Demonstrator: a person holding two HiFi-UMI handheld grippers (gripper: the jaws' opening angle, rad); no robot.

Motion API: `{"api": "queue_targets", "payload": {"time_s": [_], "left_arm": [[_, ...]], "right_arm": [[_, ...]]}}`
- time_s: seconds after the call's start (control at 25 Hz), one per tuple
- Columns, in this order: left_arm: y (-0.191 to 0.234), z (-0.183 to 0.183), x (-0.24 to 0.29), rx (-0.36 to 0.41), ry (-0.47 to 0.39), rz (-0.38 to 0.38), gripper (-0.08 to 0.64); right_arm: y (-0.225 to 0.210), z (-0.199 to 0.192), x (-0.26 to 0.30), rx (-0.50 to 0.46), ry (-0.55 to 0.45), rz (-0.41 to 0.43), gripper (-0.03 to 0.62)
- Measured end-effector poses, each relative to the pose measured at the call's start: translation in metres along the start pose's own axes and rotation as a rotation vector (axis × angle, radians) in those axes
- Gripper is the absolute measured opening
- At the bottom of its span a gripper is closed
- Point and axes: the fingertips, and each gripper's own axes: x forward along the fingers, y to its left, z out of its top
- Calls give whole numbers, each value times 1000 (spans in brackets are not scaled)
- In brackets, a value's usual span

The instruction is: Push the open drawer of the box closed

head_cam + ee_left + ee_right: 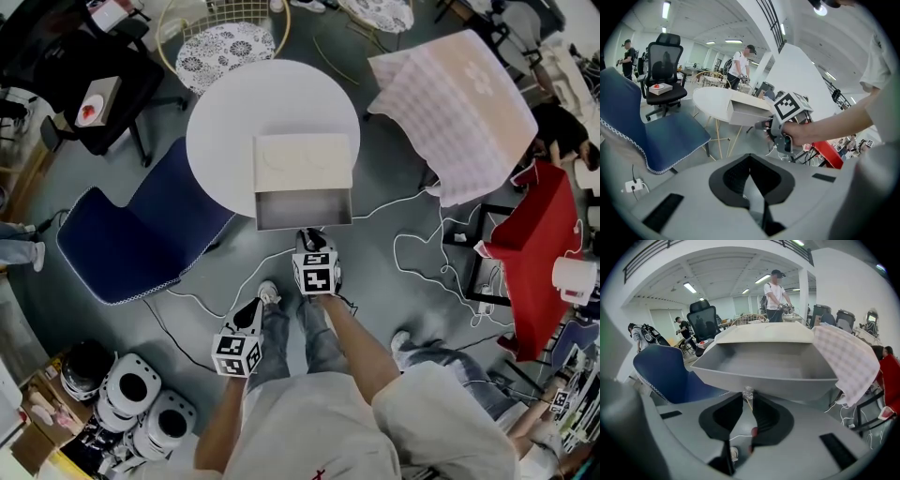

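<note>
A cream box (302, 161) stands on the round white table (225, 112), its grey drawer (303, 206) pulled out toward me. My right gripper (309, 236) is at the drawer's front. In the right gripper view the drawer (764, 364) fills the middle, and the right gripper (748, 397) has its tips pinched on a small clear knob (747, 391) under the front edge. My left gripper (253, 319) hangs lower, near my legs and away from the table. In its own view the left gripper (750, 161) is shut and empty, looking across at the drawer (745, 114).
A blue chair (131, 234) stands left of the table. A pink checked cloth (459, 103) is draped over something at the right, with a red cloth (544, 253) beyond it. White cables (431, 272) trail over the floor. A black office chair (94, 103) is at the far left.
</note>
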Motion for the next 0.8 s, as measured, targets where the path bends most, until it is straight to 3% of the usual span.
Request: {"api": "queue_targets", "payload": {"time_s": [0.8], "left_arm": [[3,-5,-2,-31,-6,15,12]], "right_arm": [[-10,28,22,-14,-11,-24,77]]}}
